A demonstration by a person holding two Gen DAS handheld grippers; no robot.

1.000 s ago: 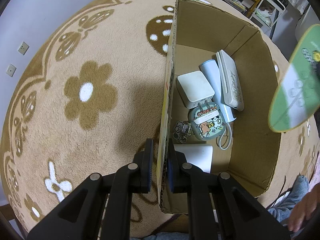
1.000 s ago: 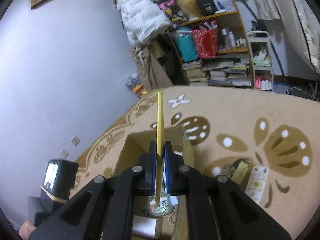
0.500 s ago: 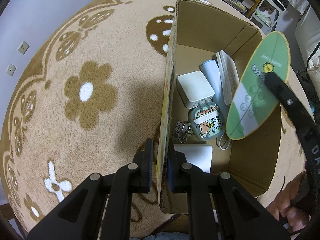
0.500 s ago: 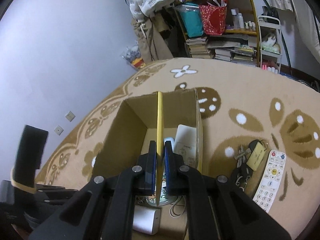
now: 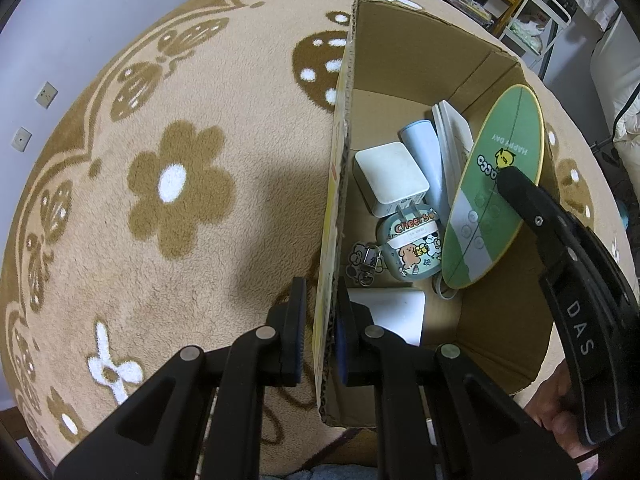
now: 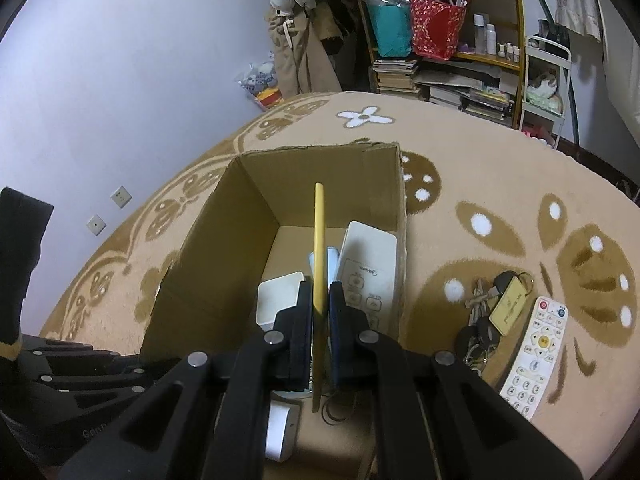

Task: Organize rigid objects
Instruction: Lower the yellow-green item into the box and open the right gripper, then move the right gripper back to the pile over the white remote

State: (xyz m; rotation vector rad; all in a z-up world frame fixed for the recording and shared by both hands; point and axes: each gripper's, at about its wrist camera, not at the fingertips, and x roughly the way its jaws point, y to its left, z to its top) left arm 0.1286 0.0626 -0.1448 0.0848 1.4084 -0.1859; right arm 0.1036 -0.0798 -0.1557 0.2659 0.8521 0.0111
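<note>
An open cardboard box (image 5: 420,44) stands on the carpet. My left gripper (image 5: 320,316) is shut on the box's near wall (image 5: 334,208). My right gripper (image 6: 320,308) is shut on a green oval board with a yellow rim (image 5: 494,184), seen edge-on in the right wrist view (image 6: 319,236), and holds it inside the box above the contents. In the box lie a white charger (image 5: 390,178), a pale blue tube (image 5: 424,160), a white remote (image 6: 368,268), a cartoon earbud case (image 5: 412,248) with a key ring (image 5: 362,260) and a white block (image 5: 390,310).
On the carpet right of the box lie a bunch of keys with a yellow tag (image 6: 496,308) and a white remote with coloured buttons (image 6: 536,344). Cluttered shelves (image 6: 448,40) stand at the far wall. A person's hand (image 5: 556,408) shows at the lower right.
My right gripper has carried the green oval board from outside the box's right wall down into the box, over the items. My left gripper has stayed clamped on the box wall.
</note>
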